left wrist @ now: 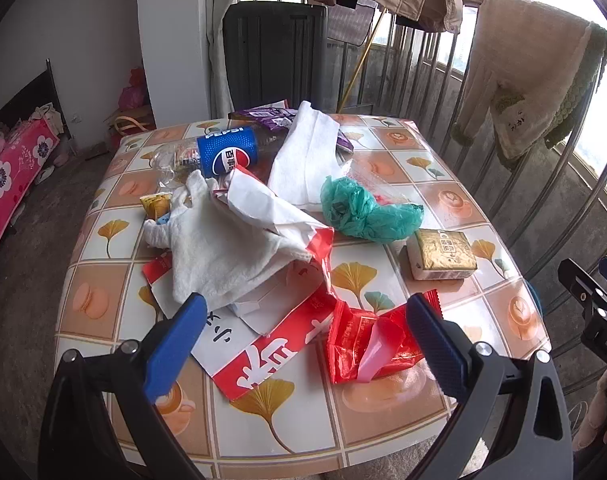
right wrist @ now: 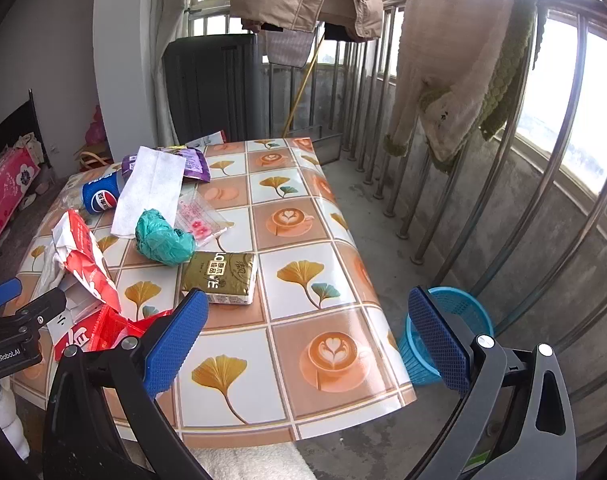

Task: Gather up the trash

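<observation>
Trash lies across the patterned table (left wrist: 383,412): a red wrapper (left wrist: 363,344), a red-and-white paper bag (left wrist: 259,352), a white cloth (left wrist: 223,256), a green plastic bag (left wrist: 363,212), a Pepsi bottle (left wrist: 227,152), a purple wrapper (left wrist: 263,116) and a white tissue (left wrist: 307,156). My left gripper (left wrist: 307,312) is open and empty, just above the bag and red wrapper. My right gripper (right wrist: 307,312) is open and empty over the table's near right part. A blue waste basket (right wrist: 447,336) stands on the floor right of the table.
A gold tissue pack (right wrist: 221,276) lies mid-table, with a clear packet (right wrist: 199,220) behind the green bag (right wrist: 163,240). A dark bin (left wrist: 275,52) stands behind the table. A metal railing (right wrist: 543,184) with hung clothes runs on the right. A bed (left wrist: 11,172) is far left.
</observation>
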`<state>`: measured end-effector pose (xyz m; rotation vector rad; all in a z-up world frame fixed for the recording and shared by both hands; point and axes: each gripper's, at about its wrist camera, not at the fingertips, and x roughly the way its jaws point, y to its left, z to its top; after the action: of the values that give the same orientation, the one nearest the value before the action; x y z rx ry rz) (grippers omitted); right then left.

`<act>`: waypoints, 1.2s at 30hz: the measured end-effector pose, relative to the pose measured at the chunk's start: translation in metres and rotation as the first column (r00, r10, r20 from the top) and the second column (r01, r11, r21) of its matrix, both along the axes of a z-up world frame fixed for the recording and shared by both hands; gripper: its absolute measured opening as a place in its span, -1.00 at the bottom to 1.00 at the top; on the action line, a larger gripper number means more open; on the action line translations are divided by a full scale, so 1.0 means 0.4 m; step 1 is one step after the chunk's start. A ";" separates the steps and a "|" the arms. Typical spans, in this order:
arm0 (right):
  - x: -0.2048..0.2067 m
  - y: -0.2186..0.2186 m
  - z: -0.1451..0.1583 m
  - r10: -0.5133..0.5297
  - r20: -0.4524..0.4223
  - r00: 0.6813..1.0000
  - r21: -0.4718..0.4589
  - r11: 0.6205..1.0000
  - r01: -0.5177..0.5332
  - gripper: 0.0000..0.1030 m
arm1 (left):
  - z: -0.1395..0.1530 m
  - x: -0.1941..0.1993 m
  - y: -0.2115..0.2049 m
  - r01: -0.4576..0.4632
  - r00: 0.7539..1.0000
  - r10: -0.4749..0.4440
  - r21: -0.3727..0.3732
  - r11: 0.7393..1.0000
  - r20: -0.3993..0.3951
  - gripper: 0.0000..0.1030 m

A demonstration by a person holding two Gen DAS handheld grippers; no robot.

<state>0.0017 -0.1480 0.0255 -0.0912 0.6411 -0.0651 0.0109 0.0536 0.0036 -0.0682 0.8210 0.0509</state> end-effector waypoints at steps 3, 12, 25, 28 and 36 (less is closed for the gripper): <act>0.020 0.029 -0.003 0.042 0.005 0.999 0.018 0.999 -0.042 0.85 | -0.005 -0.006 0.040 0.013 0.999 -0.012 -0.015 1.000 0.036 0.89; 0.079 0.099 -0.048 0.213 -0.078 0.974 0.132 0.971 -0.202 0.61 | -0.016 -0.034 0.100 0.066 0.995 -0.060 -0.065 0.996 0.085 0.76; 0.133 0.016 -0.081 0.191 -0.181 0.965 0.254 0.957 -0.141 0.30 | -0.108 0.031 -0.001 0.237 0.964 -0.260 -0.259 0.936 -0.057 0.00; 0.157 0.018 -0.087 0.211 -0.191 0.959 0.263 0.952 -0.157 0.31 | -0.129 0.055 -0.010 0.228 0.962 -0.260 -0.272 0.935 -0.089 -0.14; 0.225 0.048 -0.113 0.254 -0.238 0.937 0.256 0.947 -0.192 0.62 | -0.153 0.070 -0.017 0.223 0.951 -0.276 -0.305 0.926 -0.142 -0.37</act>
<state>0.0919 -0.1288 -0.0196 0.0517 0.9017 0.2475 0.0389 0.0467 -0.0574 -0.2342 1.0111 -0.3094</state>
